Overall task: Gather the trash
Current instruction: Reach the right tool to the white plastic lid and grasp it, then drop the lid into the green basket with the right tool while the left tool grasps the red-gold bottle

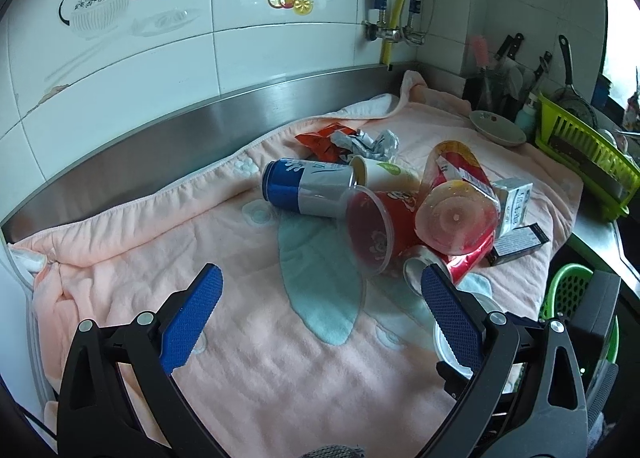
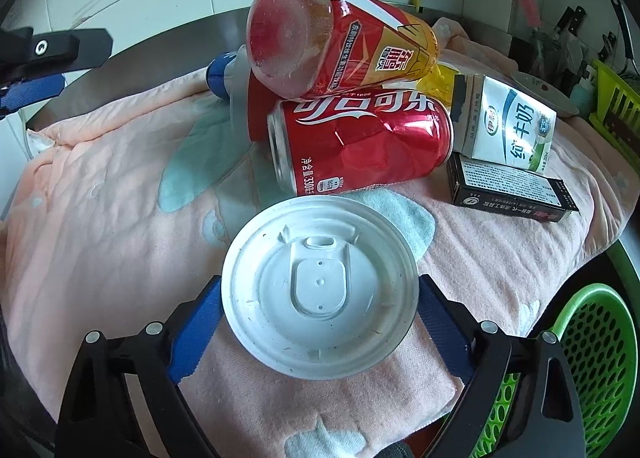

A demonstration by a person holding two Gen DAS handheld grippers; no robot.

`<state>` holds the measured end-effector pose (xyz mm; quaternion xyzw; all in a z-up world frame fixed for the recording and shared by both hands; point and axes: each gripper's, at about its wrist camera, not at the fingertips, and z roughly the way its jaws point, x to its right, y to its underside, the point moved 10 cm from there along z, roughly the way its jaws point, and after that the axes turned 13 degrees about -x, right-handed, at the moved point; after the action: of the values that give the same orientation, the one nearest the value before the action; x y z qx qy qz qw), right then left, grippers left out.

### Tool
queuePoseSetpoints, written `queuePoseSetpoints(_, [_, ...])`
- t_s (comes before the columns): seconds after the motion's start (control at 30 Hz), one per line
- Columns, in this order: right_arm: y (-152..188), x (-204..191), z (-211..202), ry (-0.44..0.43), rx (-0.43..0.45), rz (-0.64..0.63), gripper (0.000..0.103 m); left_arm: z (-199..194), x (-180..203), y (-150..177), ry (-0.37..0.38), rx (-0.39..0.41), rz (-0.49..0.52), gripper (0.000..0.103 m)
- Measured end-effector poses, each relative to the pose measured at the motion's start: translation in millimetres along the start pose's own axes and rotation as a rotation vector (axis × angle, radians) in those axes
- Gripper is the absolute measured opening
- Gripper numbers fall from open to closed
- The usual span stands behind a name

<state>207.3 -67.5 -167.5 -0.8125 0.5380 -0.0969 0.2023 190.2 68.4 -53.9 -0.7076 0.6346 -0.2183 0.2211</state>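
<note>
Right gripper: blue pads flank a white lid, one at each side of its rim; whether they press on the rim cannot be told.
Lid: round plastic cup lid, between the right gripper's fingers, lying over the pink towel.
Left gripper: jaws wide, nothing between the pads; it hangs above bare towel, with the trash heap ahead of its tips.
Towel: pink with pale blue patches, spread under both grippers.
Cola can: red, dented, on its side just beyond the lid.
Bottle: red-labelled plastic, tilted, resting on top of the cola can.
Milk carton: white, to the right of the cola can, propped on a black box.
Black box: flat on the towel, ahead and right of the right gripper.
Blue can: on its side, straight ahead of the left gripper.
Clear cup: tipped over, touching the blue can.
Wrappers: crumpled, behind the blue can.
Basket: green, perforated, low at the right gripper's right.
</note>
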Motion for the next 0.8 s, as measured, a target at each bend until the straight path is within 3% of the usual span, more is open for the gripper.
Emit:
queuePoseSetpoints(0.4, [18.9,24.3,-47.5,-0.012,0.074,0.052,0.090,-6.2,69.6,-40.2,0.091,0.031,0.138,0.098])
queuePoseSetpoints(0.63, [38.5,67.7,-79.8,0.032,0.111,0.130,0.090,17.3,118.3,-68.4,0.068,-0.008,0.305,0.098])
queuePoseSetpoints(0.8, [61.1,115.1,-92.4,0.090,0.116,0.236,0.090,44.8,134.2,-84.3,0.047,-0.066,0.357,0.098])
